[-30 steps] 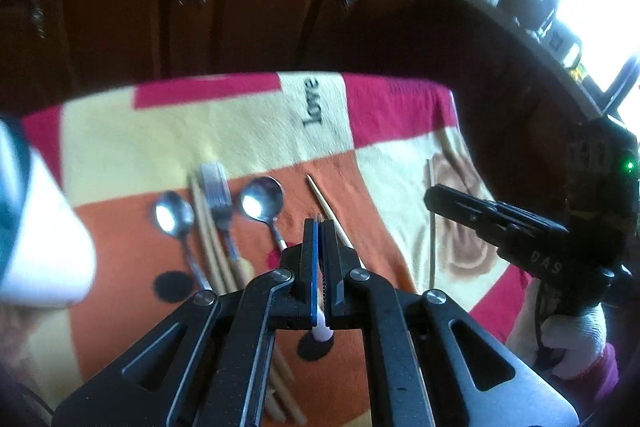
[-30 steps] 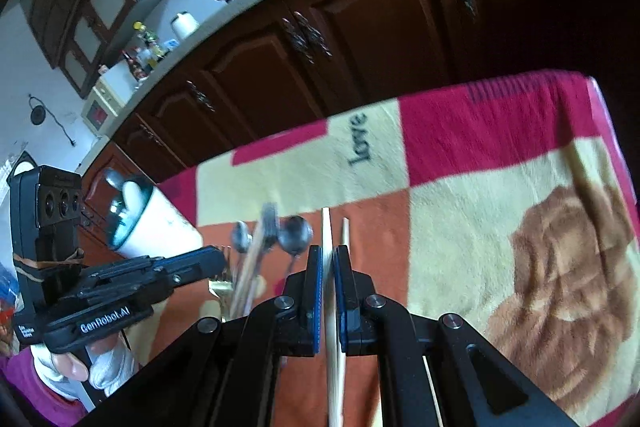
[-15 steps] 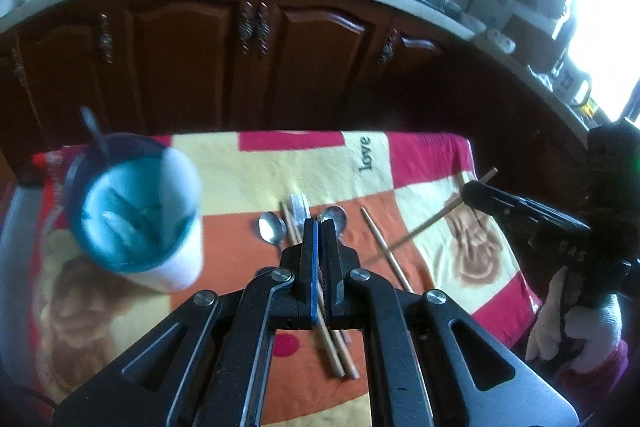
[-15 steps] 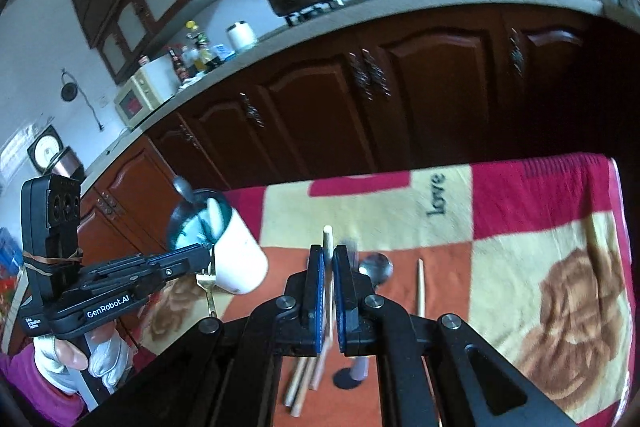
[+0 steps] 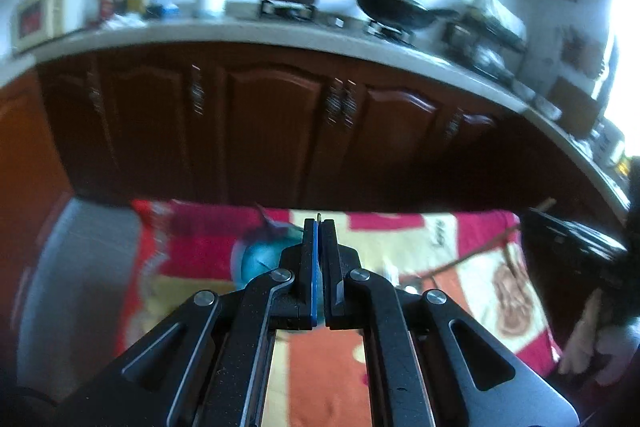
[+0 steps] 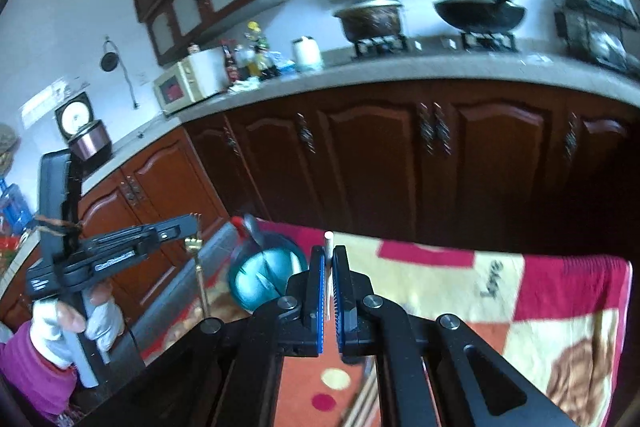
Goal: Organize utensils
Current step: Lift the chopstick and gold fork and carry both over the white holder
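Item: teal cup (image 6: 264,277), standing on the blanket (image 6: 568,311), lying toward eleven o'clock from our right gripper (image 6: 328,267). We are clamping a chopstick (image 6: 328,247) there, long axis pointing twelve. Left gripper (image 5: 319,239): we are pinching a fork (image 6: 195,247), handle hanging toward six, cup (image 5: 260,259) sitting at ten. We are judging the left nearer the cup.

Dark wooden cabinets (image 6: 400,155) under a grey countertop (image 6: 400,71), white walls (image 6: 72,7).
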The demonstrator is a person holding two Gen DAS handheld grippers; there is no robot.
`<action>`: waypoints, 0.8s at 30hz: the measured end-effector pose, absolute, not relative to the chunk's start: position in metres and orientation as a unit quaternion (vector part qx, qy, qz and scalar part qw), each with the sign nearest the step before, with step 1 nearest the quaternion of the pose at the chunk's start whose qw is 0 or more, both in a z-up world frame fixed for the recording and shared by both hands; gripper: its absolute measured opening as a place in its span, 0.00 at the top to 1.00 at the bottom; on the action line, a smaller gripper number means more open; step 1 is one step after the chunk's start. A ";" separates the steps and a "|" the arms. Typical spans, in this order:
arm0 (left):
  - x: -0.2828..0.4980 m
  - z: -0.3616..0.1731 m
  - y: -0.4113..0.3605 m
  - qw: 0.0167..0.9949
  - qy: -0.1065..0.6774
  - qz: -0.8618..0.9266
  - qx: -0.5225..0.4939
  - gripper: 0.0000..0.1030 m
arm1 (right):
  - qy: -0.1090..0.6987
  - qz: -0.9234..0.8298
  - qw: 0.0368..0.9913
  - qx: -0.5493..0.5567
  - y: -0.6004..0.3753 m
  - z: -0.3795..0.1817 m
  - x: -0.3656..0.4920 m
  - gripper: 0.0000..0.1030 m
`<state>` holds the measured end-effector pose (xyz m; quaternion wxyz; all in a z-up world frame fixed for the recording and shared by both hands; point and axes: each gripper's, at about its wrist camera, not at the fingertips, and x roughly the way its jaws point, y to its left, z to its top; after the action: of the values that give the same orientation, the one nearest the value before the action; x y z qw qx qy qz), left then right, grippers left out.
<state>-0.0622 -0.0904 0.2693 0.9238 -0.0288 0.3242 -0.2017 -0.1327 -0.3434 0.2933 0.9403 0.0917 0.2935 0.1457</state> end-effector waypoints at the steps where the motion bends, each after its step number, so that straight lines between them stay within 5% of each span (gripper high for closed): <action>1: -0.059 0.270 -0.086 0.927 0.320 -0.193 -0.027 1.00 | 0.290 0.151 0.941 0.091 -0.339 0.297 -0.131 0.97; 11: -0.021 0.247 -0.073 0.947 0.300 -0.117 0.011 1.00 | 0.284 0.181 0.939 0.068 -0.284 0.310 -0.087 0.97; 24: 0.005 0.194 -0.090 0.944 0.316 -0.083 0.053 1.00 | 0.364 0.188 0.911 0.053 -0.250 0.241 0.002 0.97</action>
<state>0.0055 -0.0902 0.1941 0.9435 0.0534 0.3164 -0.0827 0.0019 -0.2499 0.2408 0.9107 0.0528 0.3641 0.1876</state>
